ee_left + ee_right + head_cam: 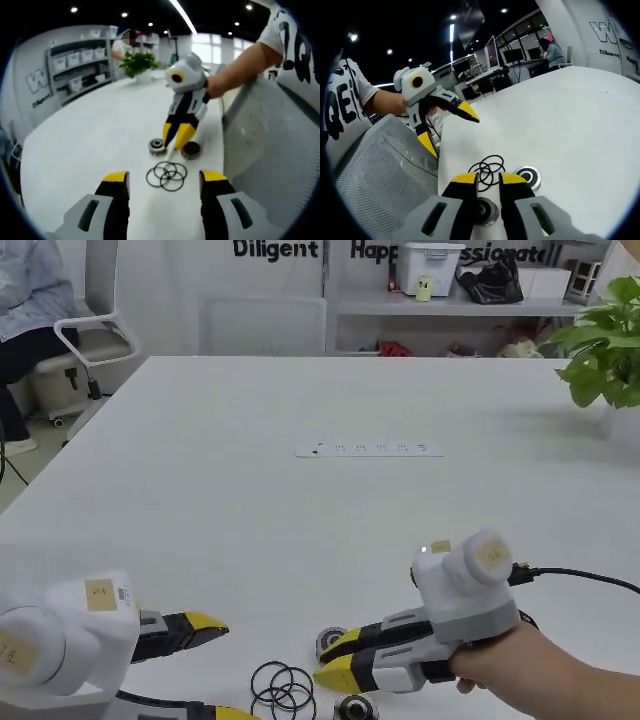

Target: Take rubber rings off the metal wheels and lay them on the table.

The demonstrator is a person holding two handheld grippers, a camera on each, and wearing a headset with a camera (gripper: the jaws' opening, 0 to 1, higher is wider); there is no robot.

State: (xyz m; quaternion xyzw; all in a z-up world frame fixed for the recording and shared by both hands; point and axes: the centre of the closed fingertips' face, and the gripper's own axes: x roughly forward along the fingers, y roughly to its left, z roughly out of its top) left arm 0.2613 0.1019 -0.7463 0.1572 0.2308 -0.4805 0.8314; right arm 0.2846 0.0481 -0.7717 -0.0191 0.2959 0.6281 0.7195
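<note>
I see the white table [300, 520] running to the shelves [450, 305] at the upper centre of the head view, with a plant [605, 350] at upper right. The rubber rings [283, 687] lie loose at bottom centre beside two metal wheels [330, 640]. My left gripper [165, 181] is spread wide and empty. The right gripper [489, 181] is narrowly parted over a wheel [482, 210]; I can't tell whether it touches it.

The round metal wheel [355, 708] at the desk's [300, 530] near edge is cut off. Marks on the white strip [368, 449] are unreadably small.
</note>
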